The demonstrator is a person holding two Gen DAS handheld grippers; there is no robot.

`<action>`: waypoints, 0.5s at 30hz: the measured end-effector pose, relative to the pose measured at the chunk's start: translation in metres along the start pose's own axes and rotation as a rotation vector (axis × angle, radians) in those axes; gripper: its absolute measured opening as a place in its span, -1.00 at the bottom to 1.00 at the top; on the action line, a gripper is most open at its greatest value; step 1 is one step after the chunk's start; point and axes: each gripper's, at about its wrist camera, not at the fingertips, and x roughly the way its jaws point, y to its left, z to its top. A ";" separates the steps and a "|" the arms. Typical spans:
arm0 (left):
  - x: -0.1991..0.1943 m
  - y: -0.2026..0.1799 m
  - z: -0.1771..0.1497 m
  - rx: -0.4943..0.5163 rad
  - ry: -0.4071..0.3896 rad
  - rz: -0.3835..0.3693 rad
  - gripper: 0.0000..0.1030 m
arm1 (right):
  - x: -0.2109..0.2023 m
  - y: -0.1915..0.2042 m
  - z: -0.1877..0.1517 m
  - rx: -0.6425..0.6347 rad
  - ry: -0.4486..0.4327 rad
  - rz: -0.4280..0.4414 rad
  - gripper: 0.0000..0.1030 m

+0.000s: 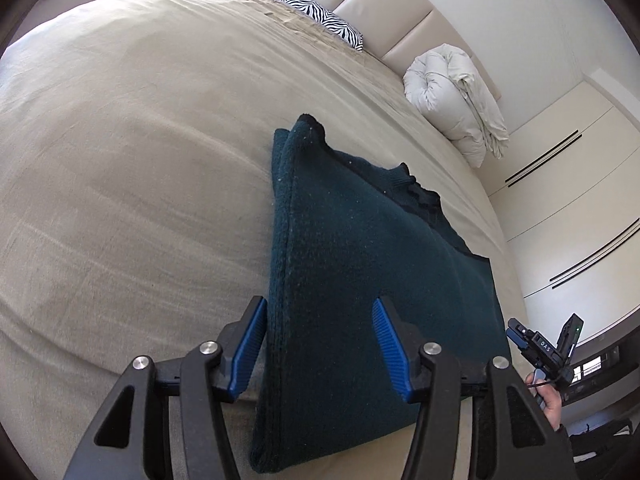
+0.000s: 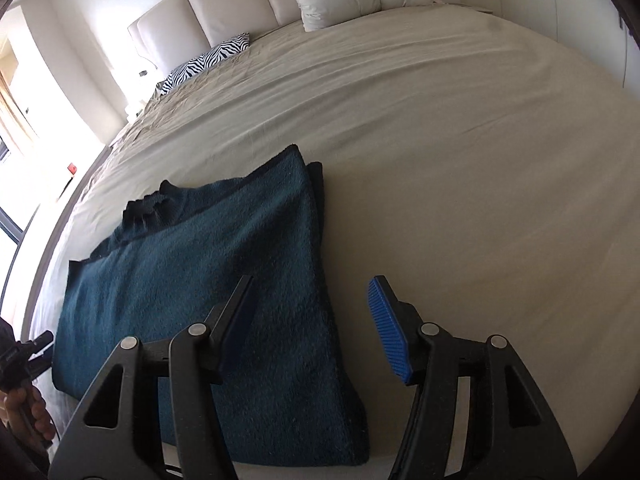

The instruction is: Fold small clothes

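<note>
A dark teal knitted sweater [image 1: 360, 264] lies folded lengthwise on the beige bed, its dark collar toward the headboard. My left gripper [image 1: 320, 340] is open and empty, its blue pads straddling the sweater's left folded edge near the hem. The sweater also shows in the right wrist view [image 2: 224, 264]. My right gripper [image 2: 316, 320] is open and empty, straddling the sweater's right folded edge near the hem. The other hand-held gripper [image 1: 544, 348] shows at the right of the left wrist view.
The beige bedspread [image 1: 140, 140] covers a wide bed. A zebra-print pillow [image 1: 320, 16] and a rolled white duvet [image 1: 456, 96] lie by the padded headboard. White wardrobe doors [image 1: 568, 200] stand beside the bed. A bright window [image 2: 16, 120] is on the left.
</note>
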 end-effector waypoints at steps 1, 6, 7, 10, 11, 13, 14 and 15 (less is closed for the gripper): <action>0.000 -0.001 -0.001 0.011 0.000 0.008 0.10 | -0.001 -0.001 -0.003 -0.007 0.009 -0.003 -0.03; 0.000 0.000 -0.007 0.030 -0.005 0.032 -0.16 | -0.001 -0.009 -0.016 0.002 0.039 -0.013 -0.35; 0.000 0.000 -0.007 0.027 -0.008 0.043 -0.33 | -0.001 -0.009 -0.018 0.002 0.039 -0.011 -0.35; -0.003 0.006 -0.010 0.016 -0.019 0.055 -0.42 | -0.005 -0.007 -0.025 -0.015 0.032 -0.013 -0.46; -0.005 0.007 -0.011 0.018 -0.022 0.062 -0.44 | -0.006 -0.005 -0.024 -0.023 0.028 -0.016 -0.49; -0.006 0.006 -0.013 0.022 -0.024 0.067 -0.44 | -0.008 0.000 -0.027 -0.044 0.026 -0.018 -0.58; -0.007 0.006 -0.015 0.024 -0.024 0.070 -0.44 | -0.007 0.002 -0.029 -0.056 0.031 -0.021 -0.61; -0.008 0.007 -0.016 0.024 -0.027 0.074 -0.44 | -0.007 0.004 -0.029 -0.064 0.030 -0.027 -0.61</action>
